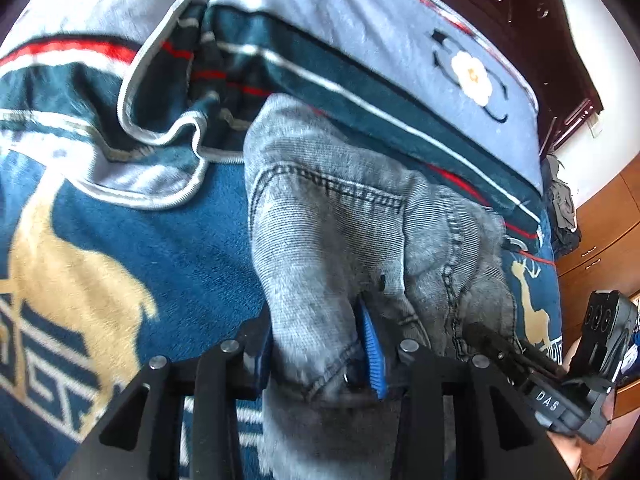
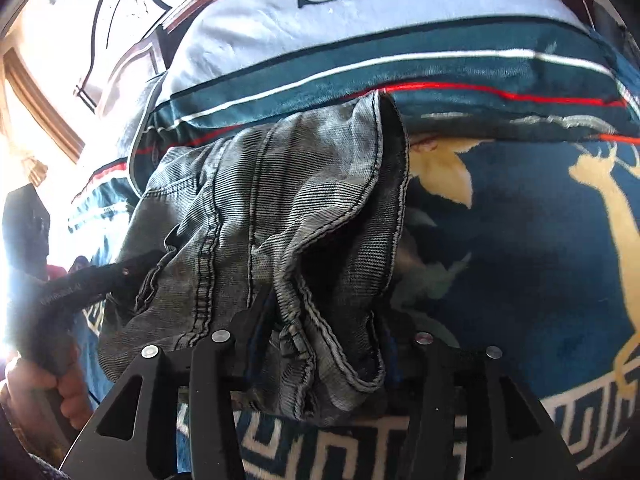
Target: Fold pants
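Note:
Grey washed jeans (image 1: 340, 220) lie bunched on a blue blanket with gold deer (image 1: 180, 260). Their far end rests against the pillow. My left gripper (image 1: 318, 344) stands open around a thick fold of the denim; the ribbed face of its right blue pad (image 1: 372, 352) shows bare beside the cloth. In the right wrist view the jeans (image 2: 280, 200) show seams and a hem hanging loosely between the fingers of my right gripper (image 2: 324, 332), which is open with dark gaps beside the cloth. The left gripper (image 2: 100, 280) reaches into the denim from the left, held by a hand (image 2: 40, 380).
A pale blue pillow with a flower (image 1: 360, 20) and teal striped border lies behind the jeans. A rumpled quilt (image 1: 80, 92) sits at the left. A dark wooden headboard (image 1: 500, 0) and a brown cabinet (image 1: 600, 232) stand beyond the bed. The deer blanket (image 2: 520, 260) spreads right.

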`<act>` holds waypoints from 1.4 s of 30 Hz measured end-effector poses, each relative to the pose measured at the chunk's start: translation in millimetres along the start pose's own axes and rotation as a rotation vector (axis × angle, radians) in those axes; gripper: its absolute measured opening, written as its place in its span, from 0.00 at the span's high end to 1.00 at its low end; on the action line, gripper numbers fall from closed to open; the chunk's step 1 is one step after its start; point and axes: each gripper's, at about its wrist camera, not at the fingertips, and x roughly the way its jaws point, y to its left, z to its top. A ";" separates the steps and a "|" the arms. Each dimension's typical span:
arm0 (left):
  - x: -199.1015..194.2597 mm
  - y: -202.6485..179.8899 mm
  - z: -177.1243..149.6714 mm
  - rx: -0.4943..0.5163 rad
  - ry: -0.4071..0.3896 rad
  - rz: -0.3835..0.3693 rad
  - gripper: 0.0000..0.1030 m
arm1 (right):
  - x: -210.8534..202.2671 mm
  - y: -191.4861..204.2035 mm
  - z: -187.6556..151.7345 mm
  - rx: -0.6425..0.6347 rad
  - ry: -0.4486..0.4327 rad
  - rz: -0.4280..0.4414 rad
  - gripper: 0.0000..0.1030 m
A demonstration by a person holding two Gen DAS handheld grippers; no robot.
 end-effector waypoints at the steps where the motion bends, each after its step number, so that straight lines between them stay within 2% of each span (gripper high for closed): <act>1: -7.7 -1.3 -2.3 0.013 -0.014 0.007 0.60 | -8.6 1.1 -0.1 -0.015 -0.016 -0.008 0.55; 4: -27.1 -3.6 -9.1 0.035 -0.046 0.017 0.60 | -31.4 2.4 0.3 -0.033 -0.069 -0.029 0.55; 6: -39.6 -6.5 -13.0 0.043 -0.068 0.013 0.64 | -44.2 3.5 0.2 -0.033 -0.100 -0.034 0.55; 10: -58.2 -22.8 -20.9 0.083 -0.109 -0.010 0.64 | -65.0 16.8 4.9 -0.049 -0.160 0.013 0.55; 14: -45.4 -38.0 -34.9 0.129 -0.047 -0.020 0.64 | -51.3 32.8 4.6 -0.065 -0.104 0.092 0.57; 17: -28.0 -38.6 -49.1 0.159 -0.002 0.021 0.64 | -29.1 29.5 -5.3 -0.059 -0.028 0.061 0.60; 19: -17.7 -36.3 -54.1 0.192 0.014 0.043 0.62 | -10.2 15.5 -15.2 -0.031 0.043 0.020 0.68; 22: -12.8 -39.1 -55.8 0.239 -0.001 0.062 0.62 | -2.1 2.3 -21.5 0.004 0.048 0.057 0.72; 27: -17.0 -37.0 -54.1 0.216 -0.016 0.049 0.62 | -3.4 17.5 -18.6 -0.049 0.068 0.001 0.69; 29: -22.2 -37.1 -55.8 0.203 -0.023 0.051 0.62 | -8.7 25.9 -18.5 -0.072 0.061 -0.019 0.63; 30: -24.9 -37.8 -56.6 0.198 -0.027 0.054 0.58 | -10.4 26.9 -19.3 -0.077 0.057 -0.024 0.60; 32: -31.6 -38.8 -58.6 0.190 -0.041 0.055 0.44 | -16.4 30.2 -22.3 -0.090 0.048 -0.035 0.51; 33: -36.0 -38.9 -59.2 0.184 -0.049 0.061 0.31 | -17.4 31.5 -23.8 -0.093 0.049 -0.036 0.50; 34: -40.4 -38.9 -59.6 0.175 -0.057 0.067 0.25 | -19.0 33.5 -24.6 -0.098 0.052 -0.035 0.50; 42: -74.5 -34.0 -69.8 0.108 -0.088 0.081 0.21 | -49.8 53.1 -36.1 -0.143 0.030 -0.048 0.46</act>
